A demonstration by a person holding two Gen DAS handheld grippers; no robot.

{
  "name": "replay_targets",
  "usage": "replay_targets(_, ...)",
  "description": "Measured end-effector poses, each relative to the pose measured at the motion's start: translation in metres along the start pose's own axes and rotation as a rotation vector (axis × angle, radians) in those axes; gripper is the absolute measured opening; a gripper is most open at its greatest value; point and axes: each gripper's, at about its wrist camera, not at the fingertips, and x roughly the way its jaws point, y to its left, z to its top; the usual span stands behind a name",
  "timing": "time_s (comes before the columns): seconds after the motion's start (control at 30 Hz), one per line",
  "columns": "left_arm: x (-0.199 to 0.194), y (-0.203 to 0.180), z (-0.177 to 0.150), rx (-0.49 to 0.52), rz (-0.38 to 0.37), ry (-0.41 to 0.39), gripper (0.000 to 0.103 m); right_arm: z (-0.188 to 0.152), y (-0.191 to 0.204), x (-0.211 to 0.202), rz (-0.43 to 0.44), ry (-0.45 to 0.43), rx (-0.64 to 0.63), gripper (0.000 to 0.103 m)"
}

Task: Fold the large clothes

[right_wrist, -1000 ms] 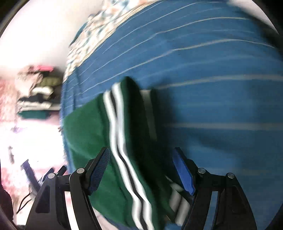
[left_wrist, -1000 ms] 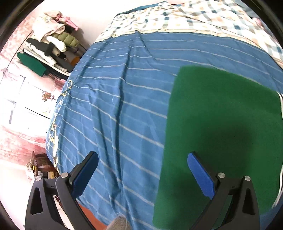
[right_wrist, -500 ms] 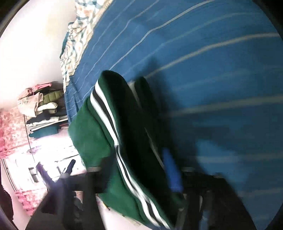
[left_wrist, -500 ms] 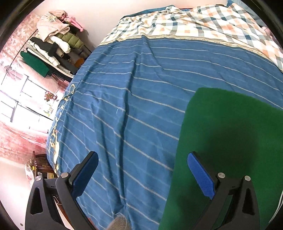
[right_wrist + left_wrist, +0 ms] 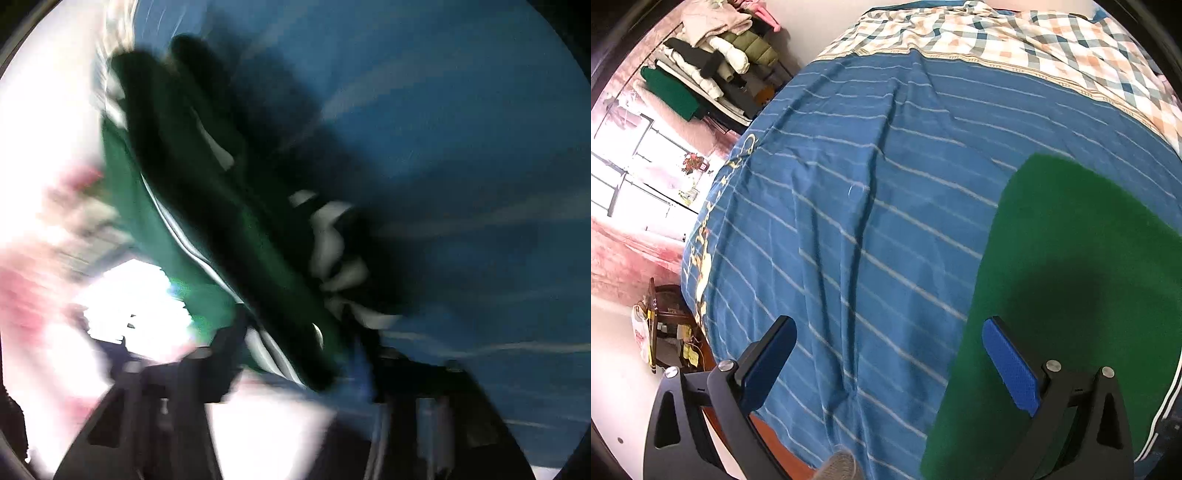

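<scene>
Window glare, right view motion-blurred, fisheye warp

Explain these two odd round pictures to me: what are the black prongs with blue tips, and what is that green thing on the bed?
No robot here: a person holds a two-fingered gripper in each hand, with a wide-angle camera on each one looking along its fingers. In the left-hand view, the left gripper is open and empty over a blue striped bedspread, with a green garment with white side stripes lying flat beside it. The right-hand view is blurred by motion; the right gripper has bunched folds of the same garment between its fingers, but whether they are clamped is unclear.
</scene>
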Motion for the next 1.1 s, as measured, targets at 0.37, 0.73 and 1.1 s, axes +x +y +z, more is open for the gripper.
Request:
replay_targets(0.37, 0.047, 0.004, 0.083, -0.038, -0.034, -0.035, 0.103, 0.094, 0.312, 0.03, -0.457, 0.127, -1.009, 0.089)
replay_targets(0.73, 0.127, 0.033, 0.093, -0.121, -0.058, 0.107, 0.103, 0.161, 0.303, 0.186, -0.528, 0.669, -1.116, 0.096)
replay_targets(1.1, 0.136, 0.037, 0.094, -0.144, -0.038, 0.093, 0.103, 0.234, 0.224, 0.153, -0.059, 0.774, -0.373, 0.06)
